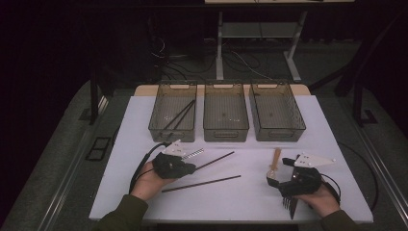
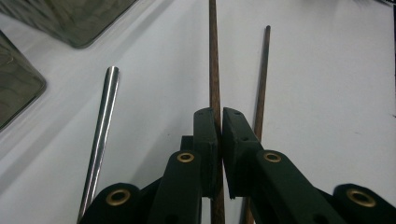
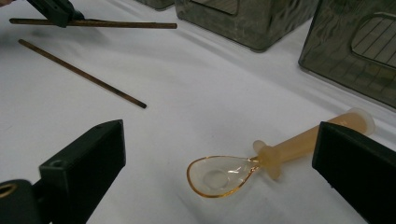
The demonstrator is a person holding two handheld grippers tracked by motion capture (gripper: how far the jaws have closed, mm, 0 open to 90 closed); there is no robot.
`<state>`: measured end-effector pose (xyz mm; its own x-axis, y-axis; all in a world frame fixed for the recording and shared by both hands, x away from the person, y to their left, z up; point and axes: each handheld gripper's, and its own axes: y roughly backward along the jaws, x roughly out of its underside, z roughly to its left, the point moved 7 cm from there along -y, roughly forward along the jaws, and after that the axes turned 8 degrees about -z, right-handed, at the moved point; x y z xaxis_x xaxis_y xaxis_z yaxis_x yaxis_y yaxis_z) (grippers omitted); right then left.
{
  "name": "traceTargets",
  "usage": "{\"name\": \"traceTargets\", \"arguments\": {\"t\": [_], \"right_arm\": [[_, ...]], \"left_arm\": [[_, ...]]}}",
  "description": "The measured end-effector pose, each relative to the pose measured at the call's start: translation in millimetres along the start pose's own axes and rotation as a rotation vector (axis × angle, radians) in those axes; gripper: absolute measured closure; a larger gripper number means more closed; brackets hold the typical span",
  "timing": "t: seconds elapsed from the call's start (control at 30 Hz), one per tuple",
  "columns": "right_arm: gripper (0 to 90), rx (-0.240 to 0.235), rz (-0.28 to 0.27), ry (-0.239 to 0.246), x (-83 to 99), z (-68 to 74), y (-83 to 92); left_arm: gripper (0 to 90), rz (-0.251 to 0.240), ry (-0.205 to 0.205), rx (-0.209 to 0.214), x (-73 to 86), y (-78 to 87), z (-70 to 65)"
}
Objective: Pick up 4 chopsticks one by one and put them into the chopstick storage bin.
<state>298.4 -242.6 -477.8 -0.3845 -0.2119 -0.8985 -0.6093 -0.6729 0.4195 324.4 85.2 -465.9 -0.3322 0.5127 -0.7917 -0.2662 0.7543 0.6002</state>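
While the left hand-held gripper (image 2: 219, 135) held one dark wooden chopstick (image 2: 214, 65) pinched between its nearly closed jaws, the entry stood as follows.

Item held: chopstick, gripped near one end and carried just above the white surface (image 1: 144, 125), its long end pointing away toward the right.
Item loose: second chopstick (image 1: 201, 183), flat on the surface, just beside the first and apart from it.
Item loose: metal utensil handle (image 2: 100, 135), lying left of the jaws; its type could not be told.
Item loose: amber plastic spoon (image 3: 261, 161), between the widely spread, empty jaws of the right hand-held gripper (image 3: 224, 168).
Receptacles: three clear bins in a row at the far side; the left bin (image 1: 172, 111) already held two dark sticks.

Handling advice, as a judgement: because the hold sat near the end, the long free end would likely sag or swing; it was best carried slowly and level, lined up with the left bin's length, then lowered inside before release.
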Motion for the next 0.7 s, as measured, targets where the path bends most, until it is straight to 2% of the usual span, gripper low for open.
{"name": "traceTargets", "arguments": {"t": [0.23,0.47,0.7], "right_arm": [[2.5,-0.002,-0.002,0.005,-1.9,-2.2,-1.4],[2.5,0.000,0.001,0.005,-1.1,-0.9,-1.4],[2.5,-0.005,0.001,0.008,-0.9,-0.3,-0.9]], "left_arm": [[85.0,-0.004,0.007,-0.004,-4.7,5.0,3.0],[85.0,-0.016,0.021,-0.030,-11.5,12.7,7.7],[85.0,-0.026,0.036,-0.064,-22.5,18.5,18.0]]}}
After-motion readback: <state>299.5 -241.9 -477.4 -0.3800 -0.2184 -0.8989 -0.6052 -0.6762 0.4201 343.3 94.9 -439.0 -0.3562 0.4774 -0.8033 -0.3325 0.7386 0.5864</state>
